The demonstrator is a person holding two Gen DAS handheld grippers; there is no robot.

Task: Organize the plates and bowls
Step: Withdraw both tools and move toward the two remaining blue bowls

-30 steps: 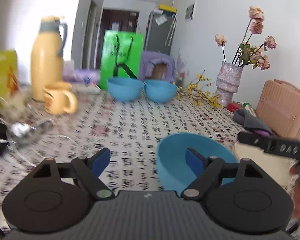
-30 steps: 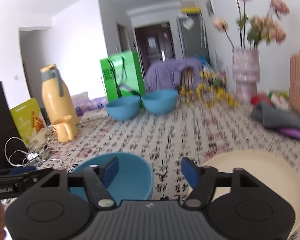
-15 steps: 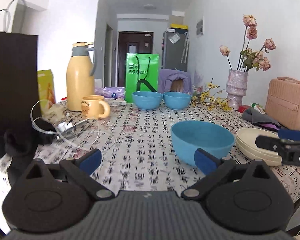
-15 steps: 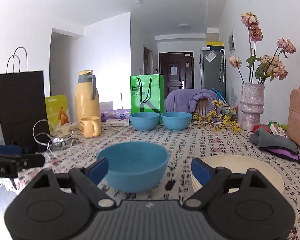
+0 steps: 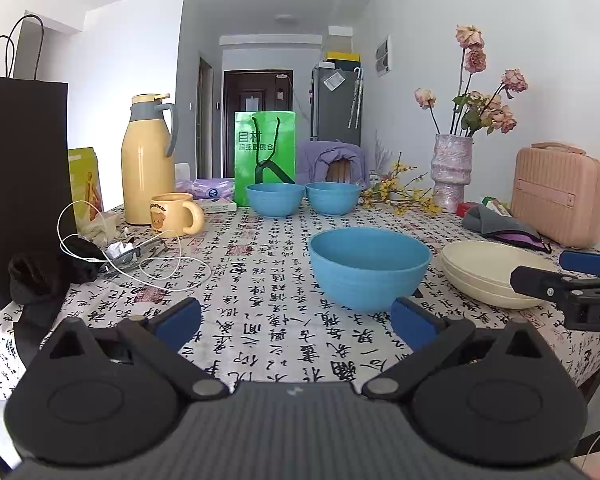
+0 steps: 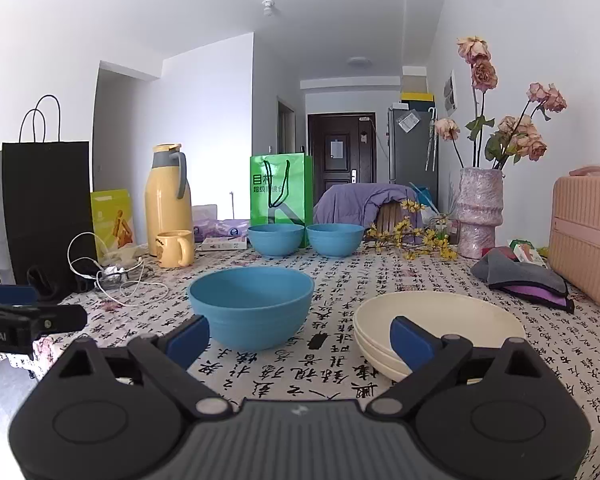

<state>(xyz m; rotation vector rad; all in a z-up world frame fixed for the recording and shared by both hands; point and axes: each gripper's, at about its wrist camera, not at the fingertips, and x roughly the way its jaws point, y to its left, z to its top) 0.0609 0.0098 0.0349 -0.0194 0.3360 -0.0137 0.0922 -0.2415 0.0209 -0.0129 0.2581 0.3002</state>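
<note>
Blue bowl [image 5: 370,268] sits just beyond left gripper [image 5: 296,320] (both grippers spread, empty); right gripper [image 6: 300,338].

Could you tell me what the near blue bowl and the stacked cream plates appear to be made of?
The near blue bowl looks like matte plastic or a fibre composite: uniform colour, faint ridges low on its wall, no glassy highlights. The cream plates show the same dull, even finish and thin rims, so probably the same material; glazed ceramic seems unlikely, though the look leaves it open.

bright even daylight, sharp focus, soft shadows, fisheye bending at edges
</note>
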